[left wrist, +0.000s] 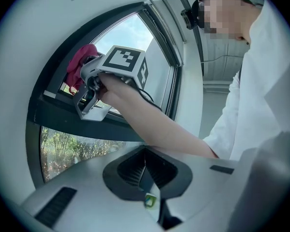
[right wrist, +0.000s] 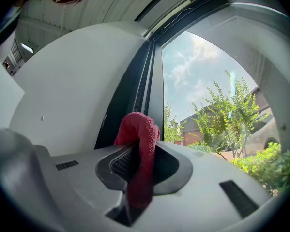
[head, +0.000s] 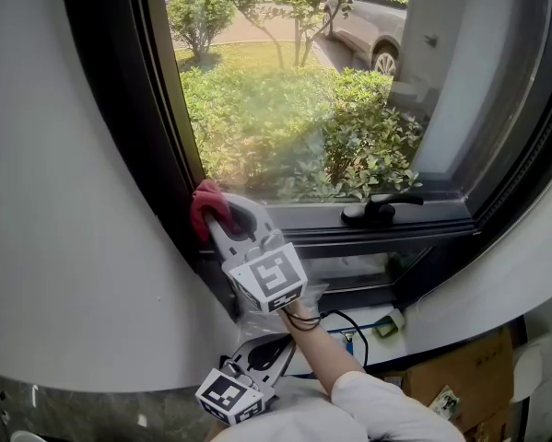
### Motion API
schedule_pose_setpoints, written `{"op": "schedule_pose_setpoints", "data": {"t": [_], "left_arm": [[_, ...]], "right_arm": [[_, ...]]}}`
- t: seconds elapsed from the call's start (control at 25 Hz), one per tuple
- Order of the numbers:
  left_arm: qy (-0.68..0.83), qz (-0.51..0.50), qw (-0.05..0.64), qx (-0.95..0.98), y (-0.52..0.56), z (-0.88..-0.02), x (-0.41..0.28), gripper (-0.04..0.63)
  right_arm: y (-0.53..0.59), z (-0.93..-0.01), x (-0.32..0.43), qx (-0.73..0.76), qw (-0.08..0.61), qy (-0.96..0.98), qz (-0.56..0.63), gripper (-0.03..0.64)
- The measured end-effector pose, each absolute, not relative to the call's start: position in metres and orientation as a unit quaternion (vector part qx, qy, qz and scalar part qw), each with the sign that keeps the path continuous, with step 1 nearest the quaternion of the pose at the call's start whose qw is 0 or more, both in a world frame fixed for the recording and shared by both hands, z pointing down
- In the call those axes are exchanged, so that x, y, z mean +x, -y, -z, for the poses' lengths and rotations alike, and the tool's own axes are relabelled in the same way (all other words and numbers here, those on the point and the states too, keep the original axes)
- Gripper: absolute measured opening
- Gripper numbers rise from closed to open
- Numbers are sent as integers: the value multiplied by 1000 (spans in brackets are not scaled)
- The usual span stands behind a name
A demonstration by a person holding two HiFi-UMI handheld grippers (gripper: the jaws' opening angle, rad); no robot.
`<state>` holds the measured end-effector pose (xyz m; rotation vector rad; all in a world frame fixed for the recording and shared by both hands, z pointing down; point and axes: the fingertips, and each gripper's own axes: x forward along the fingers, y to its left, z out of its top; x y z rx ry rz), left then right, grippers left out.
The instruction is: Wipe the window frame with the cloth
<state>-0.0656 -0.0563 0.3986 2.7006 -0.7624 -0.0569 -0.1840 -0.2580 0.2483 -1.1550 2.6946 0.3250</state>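
Observation:
A red cloth (head: 205, 207) is pinched in my right gripper (head: 222, 212), which is shut on it. The cloth presses against the dark window frame (head: 160, 136) at its lower left corner, beside the glass. In the right gripper view the cloth (right wrist: 141, 144) hangs folded over between the jaws of the right gripper (right wrist: 137, 168), with the frame (right wrist: 135, 86) just behind. My left gripper (head: 272, 344) is low, below the sill, shut and empty. From the left gripper (left wrist: 145, 178) view I see the cloth (left wrist: 82, 62) up at the frame (left wrist: 82, 124).
A black window handle (head: 379, 209) lies on the lower rail to the right. A black cable (head: 349, 325) and a small green item (head: 389, 323) sit on the sill. A cardboard box (head: 460, 376) stands lower right. A white wall (head: 64, 201) borders the frame on the left.

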Motion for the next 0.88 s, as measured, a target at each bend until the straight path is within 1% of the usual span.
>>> {"op": "schedule_pose_setpoints", "data": {"t": [0.88], "left_arm": [[266,19,169,949,54,-399,-64,9]], "right_arm": [[258,-259,-184,-393,80,-910,-108,69]]}}
